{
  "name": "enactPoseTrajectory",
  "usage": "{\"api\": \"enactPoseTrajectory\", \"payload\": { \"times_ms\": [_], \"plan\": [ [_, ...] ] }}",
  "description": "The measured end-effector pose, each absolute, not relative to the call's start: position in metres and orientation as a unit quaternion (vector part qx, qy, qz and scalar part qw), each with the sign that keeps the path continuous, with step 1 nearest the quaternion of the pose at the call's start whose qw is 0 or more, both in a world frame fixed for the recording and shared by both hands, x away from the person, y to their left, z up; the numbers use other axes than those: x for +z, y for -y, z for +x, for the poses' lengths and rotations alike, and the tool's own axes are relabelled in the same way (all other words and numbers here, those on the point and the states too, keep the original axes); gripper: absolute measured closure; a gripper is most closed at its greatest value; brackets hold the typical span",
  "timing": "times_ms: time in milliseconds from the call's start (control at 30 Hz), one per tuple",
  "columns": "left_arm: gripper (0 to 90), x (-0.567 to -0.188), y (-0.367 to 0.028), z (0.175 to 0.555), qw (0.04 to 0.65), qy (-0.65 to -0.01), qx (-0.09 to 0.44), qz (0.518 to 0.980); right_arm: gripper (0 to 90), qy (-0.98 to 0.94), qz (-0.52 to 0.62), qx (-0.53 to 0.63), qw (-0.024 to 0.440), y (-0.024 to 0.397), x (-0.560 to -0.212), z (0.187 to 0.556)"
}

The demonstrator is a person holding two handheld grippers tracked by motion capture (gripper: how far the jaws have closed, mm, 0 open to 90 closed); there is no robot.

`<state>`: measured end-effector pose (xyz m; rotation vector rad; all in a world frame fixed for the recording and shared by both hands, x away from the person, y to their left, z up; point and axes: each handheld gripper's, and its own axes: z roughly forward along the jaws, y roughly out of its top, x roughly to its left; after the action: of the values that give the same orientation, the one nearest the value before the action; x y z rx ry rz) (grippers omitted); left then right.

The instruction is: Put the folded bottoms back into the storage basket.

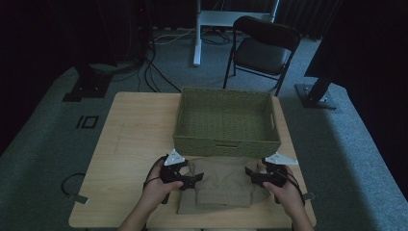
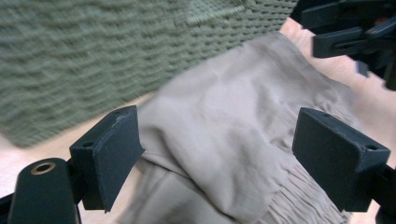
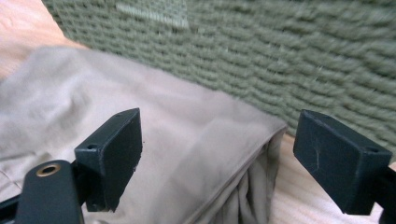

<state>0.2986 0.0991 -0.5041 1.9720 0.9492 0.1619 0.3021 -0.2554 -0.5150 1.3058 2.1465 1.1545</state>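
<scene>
Cloth lay on the near part of the table, a beige garment folded into a rough square, its far edge just in front of the basket. From the high view I saw my left gripper at the cloth's left edge and my right gripper at its right edge, both pointing inward toward each other, each with a pale three-cornered plate on top. That view also took in the whole basket, a rectangular green woven box with a handle slot in its near wall, and beyond the table a dark folding chair on grey carpet.

My left gripper view gave what the high view could not: the cloth was soft and matte, creased in shallow folds, with a ribbed or gathered band along one edge at lower right. My jaws stood spread wide with the cloth lying between and beyond them, the pads clear of it. The basket wall filled the upper left, blurred, its weave in coarse rows. My other gripper showed at the top right, black and blocky.

My right gripper view showed the cloth's corner, where a smooth top layer folded over bunched layers beneath, and bare pale wood beside it. Here too my jaws were spread, nothing pinched. The basket wall rose close behind, a flat woven tab near its top
</scene>
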Motion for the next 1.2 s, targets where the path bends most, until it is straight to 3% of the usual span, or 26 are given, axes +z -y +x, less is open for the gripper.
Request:
{"api": "enactPoseTrajectory", "payload": {
  "times_ms": [367, 800, 1033, 1200],
  "plan": [
    [16.3, -0.537, -0.091, 0.305, 0.416, -0.414, 0.062, 0.808, 14.5, -0.768, 0.480, 0.386, 0.175, 0.258, -0.536, 0.303],
    [15.3, -0.552, -0.087, 0.312, 0.420, -0.424, 0.082, 0.798, 14.5, -0.774, 0.488, 0.375, 0.147, 0.255, -0.550, 0.308],
    [15.4, -0.552, -0.085, 0.314, 0.427, -0.464, 0.089, 0.771, 12.8, -0.781, 0.473, 0.370, 0.170, 0.248, -0.555, 0.310],
    [16.5, -0.551, -0.078, 0.312, 0.385, -0.409, 0.127, 0.818, 13.2, -0.784, 0.470, 0.369, 0.171, 0.248, -0.555, 0.310]
  ]
}}
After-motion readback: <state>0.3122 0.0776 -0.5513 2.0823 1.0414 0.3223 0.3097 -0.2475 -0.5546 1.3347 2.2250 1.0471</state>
